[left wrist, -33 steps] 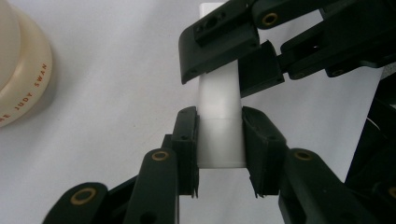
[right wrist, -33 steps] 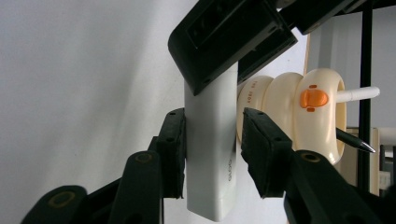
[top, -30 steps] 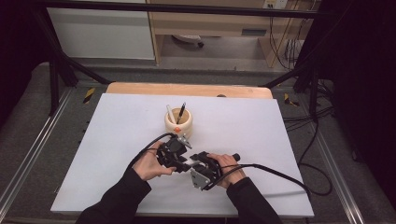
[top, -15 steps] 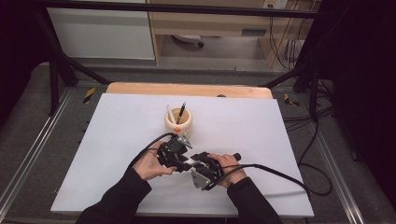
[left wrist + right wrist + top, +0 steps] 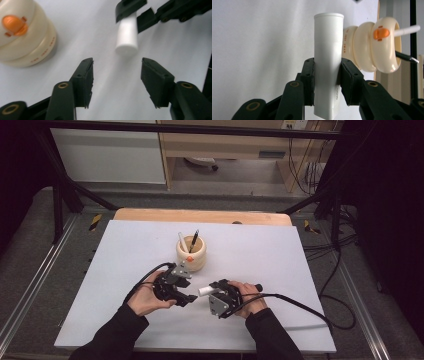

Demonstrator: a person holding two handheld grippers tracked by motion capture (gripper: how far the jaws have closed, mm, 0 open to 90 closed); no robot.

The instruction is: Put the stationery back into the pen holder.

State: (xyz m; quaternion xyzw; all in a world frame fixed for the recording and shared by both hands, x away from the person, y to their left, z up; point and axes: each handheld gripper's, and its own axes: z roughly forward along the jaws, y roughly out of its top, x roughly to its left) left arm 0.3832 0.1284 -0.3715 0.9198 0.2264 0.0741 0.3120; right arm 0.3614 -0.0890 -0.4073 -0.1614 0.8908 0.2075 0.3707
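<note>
A white tube [image 5: 204, 291] [image 5: 328, 45] lies level just above the white tabletop, and my right gripper [image 5: 214, 292] [image 5: 326, 82] is shut on its middle. Its free end [image 5: 127, 37] points toward my left gripper [image 5: 189, 299] [image 5: 116, 82]. That gripper's jaws have just been opening; they now stand open, with nothing between them and the tube's end a little beyond their tips. In the left gripper view, the right gripper [image 5: 136, 15] shows at the top, clamped on the tube.
A cream ribbed pen holder [image 5: 191, 254] [image 5: 22, 37] [image 5: 374, 47] with an orange duck mark stands just behind the grippers, holding a white pen [image 5: 183, 242] and a black pen [image 5: 194, 240]. The white tabletop [image 5: 125, 270] has a wooden strip at its far edge.
My left gripper has let go of the tube's end, opened, and drawn back to the left. The right gripper has kept still with the tube in it.
</note>
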